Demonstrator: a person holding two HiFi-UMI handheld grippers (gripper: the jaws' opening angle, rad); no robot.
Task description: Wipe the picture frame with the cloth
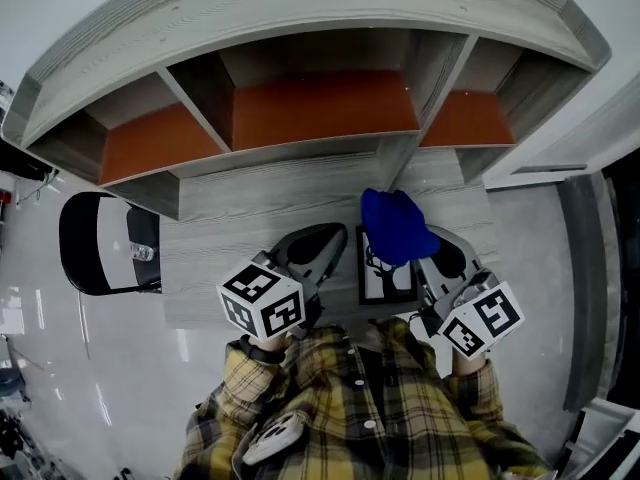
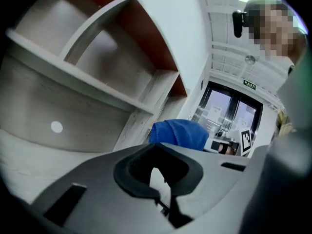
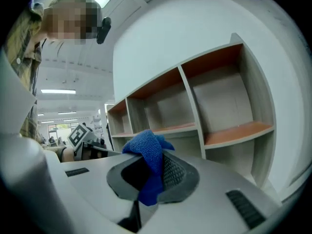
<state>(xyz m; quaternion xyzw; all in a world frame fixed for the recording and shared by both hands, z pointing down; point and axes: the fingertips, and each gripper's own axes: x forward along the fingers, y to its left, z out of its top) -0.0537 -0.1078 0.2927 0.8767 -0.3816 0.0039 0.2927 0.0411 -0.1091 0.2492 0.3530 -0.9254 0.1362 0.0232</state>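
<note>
Head view: picture frame (image 1: 386,280) sits on the grey table (image 1: 250,208), close to the person's near edge, in front of a shelf unit (image 1: 320,108) with orange-lined compartments. Black border, white picture with a dark branching drawing. It seems to lie flat, though the angle is hard to be sure of.

Frame sits between the two tongs: left gripper (image 1: 322,243) just beside its left edge, right gripper (image 1: 428,243) just beside its right edge.

Blue cloth (image 1: 395,226) is bunched over the far end of the frame and hides that end. Whether it presses on the frame or hangs just above it cannot be told.

Right gripper view: right gripper (image 3: 146,182) has its jaws closed on the cloth (image 3: 146,150). A fold is pinched between them, and the rest stands up in a lump above the tips. Shelf compartments lie beyond.

Left gripper view: left gripper (image 2: 163,186) has its jaws brought together with nothing between them. The cloth (image 2: 179,133) shows past the tips, off to the right and apart from them. The frame itself is not in this view.

Each tong carries its marker cube at the rear, left one (image 1: 262,300) and right one (image 1: 482,318), over the person's plaid shirt (image 1: 360,398).

A black-and-white chair (image 1: 100,243) stands off the table's left end.
</note>
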